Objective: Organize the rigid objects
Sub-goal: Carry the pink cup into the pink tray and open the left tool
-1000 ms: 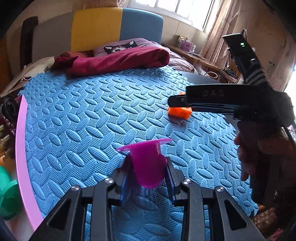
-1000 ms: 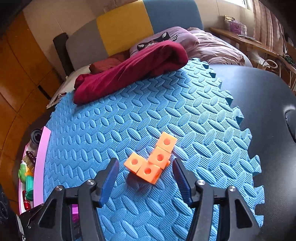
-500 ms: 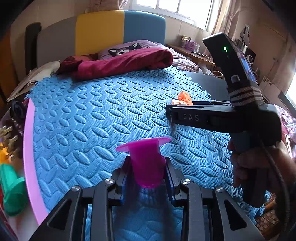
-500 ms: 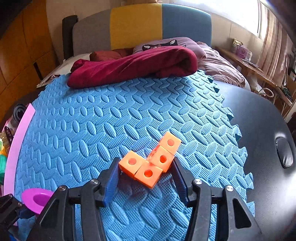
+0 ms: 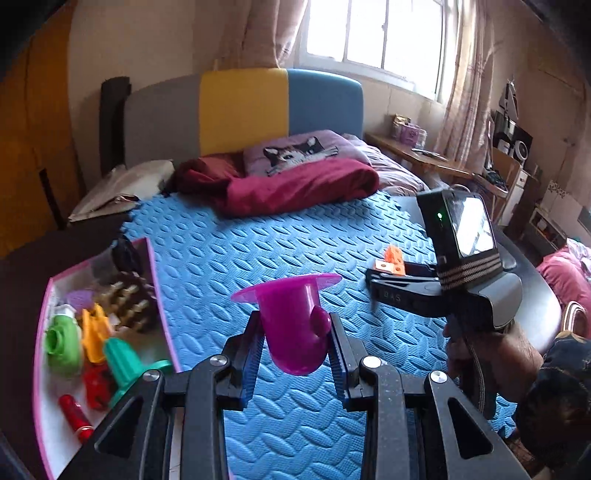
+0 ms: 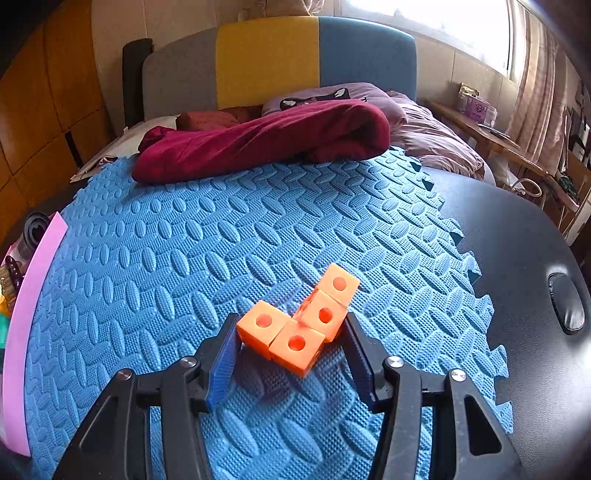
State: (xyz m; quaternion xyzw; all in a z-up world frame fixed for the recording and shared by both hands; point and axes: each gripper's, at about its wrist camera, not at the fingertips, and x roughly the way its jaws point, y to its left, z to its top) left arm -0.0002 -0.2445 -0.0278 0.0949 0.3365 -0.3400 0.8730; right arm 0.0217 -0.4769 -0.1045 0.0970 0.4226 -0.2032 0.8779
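Lifted purple cup [image 5: 295,325] clear of mat [image 5: 258,258], left gripper [image 5: 297,354] clenched on it. Right gripper [image 6: 290,345] clamped on orange blocks [image 6: 299,325]; off-centre hold, twist-out risk on lift.

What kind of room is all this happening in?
Most likely a bedroom at home. A bed with a yellow and blue headboard holds a cat-print pillow and a crumpled red blanket, and a curtained window sits behind it.

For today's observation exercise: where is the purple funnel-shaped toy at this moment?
In the left wrist view, the purple funnel-shaped toy sits clamped in the left gripper, above the blue foam mat, right of the pink tray.
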